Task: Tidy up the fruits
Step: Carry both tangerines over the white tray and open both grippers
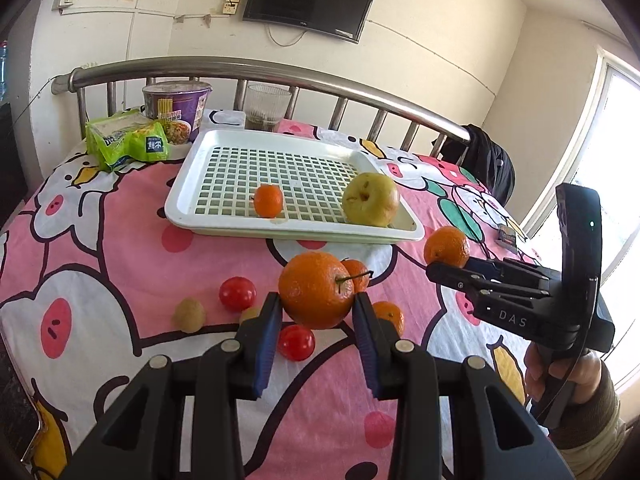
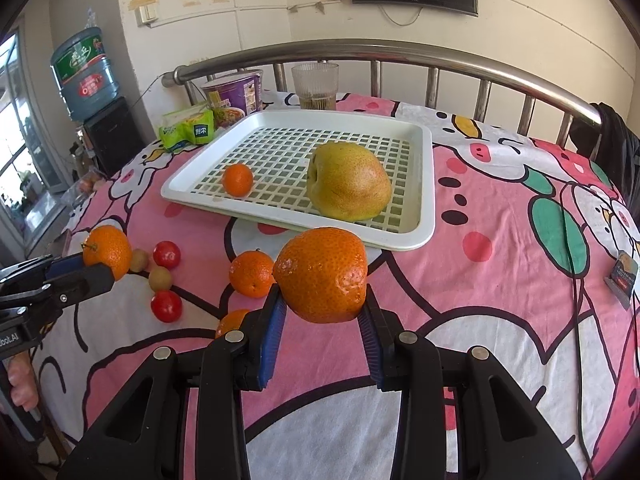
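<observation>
Left wrist view: left claw [image 1: 316, 312] pinches a stemmed orange [image 1: 316, 294] off the bed sheet [image 1: 120, 240]; right claw [image 2: 322, 312] likewise grips its own orange [image 2: 322, 274], raised. White slotted tray [image 2: 424, 184] sits near the rail [image 2: 360, 50], holding one pear [image 2: 348, 184] and one small mandarin [image 2: 237, 179], with much grid bare. Loose on the sheet: two red tomatoes [image 2: 167, 254], two kiwis [image 2: 160, 278], two mandarins [image 2: 251, 273]. Readable: "DAS" on the right claw body
</observation>
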Demonstrator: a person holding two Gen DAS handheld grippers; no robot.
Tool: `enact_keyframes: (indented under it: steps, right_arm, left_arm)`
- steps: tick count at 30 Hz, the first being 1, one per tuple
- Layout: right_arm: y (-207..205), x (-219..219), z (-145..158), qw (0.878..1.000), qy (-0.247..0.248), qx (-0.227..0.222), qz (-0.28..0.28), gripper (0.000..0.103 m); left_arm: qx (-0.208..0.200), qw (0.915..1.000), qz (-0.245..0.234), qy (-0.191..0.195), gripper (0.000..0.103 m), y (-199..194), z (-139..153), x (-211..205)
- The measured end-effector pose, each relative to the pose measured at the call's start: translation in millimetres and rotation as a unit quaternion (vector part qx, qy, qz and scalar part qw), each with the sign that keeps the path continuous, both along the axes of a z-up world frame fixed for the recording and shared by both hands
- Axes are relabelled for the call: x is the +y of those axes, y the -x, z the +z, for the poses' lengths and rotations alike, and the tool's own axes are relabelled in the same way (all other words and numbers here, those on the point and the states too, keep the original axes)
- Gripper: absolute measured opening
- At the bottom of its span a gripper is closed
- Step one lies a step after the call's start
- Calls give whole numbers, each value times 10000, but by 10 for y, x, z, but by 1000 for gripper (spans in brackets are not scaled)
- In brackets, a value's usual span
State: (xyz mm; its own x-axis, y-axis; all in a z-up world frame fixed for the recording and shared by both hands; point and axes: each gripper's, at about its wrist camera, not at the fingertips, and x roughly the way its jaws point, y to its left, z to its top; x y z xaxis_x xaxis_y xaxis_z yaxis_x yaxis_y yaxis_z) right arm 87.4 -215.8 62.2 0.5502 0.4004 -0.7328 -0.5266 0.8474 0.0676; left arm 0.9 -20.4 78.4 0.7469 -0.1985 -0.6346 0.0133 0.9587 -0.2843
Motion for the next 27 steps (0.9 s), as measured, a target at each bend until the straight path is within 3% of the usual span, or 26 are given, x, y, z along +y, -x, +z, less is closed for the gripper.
enact_keyframes:
  steps: [9,20,27]
  right_arm:
    - [-71,267,169,9998,-102,-144,84,35]
    - [-270,511,272,9997,-165,-188,52,35]
    - [-472,645,244,9998,-158,-79,-22,35]
  left_arm:
    - [-256,9984,487,94,38,-223,192,314]
    - [28,9967,796,130,38,-612,57,538]
    - [313,9934,1103,-83,38,-913,-112,685]
